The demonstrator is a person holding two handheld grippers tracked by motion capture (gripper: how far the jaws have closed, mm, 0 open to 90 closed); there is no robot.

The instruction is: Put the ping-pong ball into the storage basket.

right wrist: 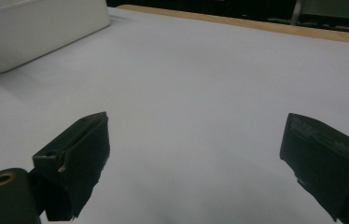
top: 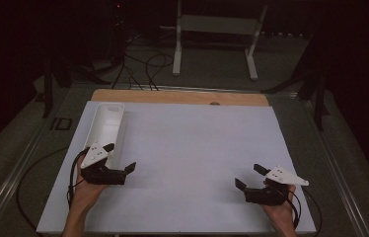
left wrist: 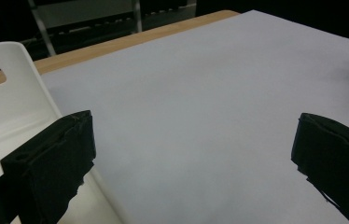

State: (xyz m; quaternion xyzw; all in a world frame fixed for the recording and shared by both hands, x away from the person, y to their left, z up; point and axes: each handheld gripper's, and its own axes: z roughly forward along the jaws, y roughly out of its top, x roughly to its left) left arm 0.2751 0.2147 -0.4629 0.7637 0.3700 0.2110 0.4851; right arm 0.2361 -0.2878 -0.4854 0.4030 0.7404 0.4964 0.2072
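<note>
My left hand-held gripper (top: 122, 157) stands apart, its outer jaw over the white bin (top: 107, 129). Swinging sideways could knock the bin along the surface (top: 197, 148). My right hand-held gripper (top: 249, 177) gapes too, holding nothing.

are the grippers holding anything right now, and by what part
Nothing is held: left gripper and right gripper are open and empty, near the long white plastic bin.

bin (top: 106, 129) on table (top: 197, 148) left, by left gripper (top: 121, 158)

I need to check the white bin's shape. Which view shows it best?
The high view: the whole white bin shows, long and open-topped. The left gripper view shows its handle end; the right gripper view, one outer wall.
</note>
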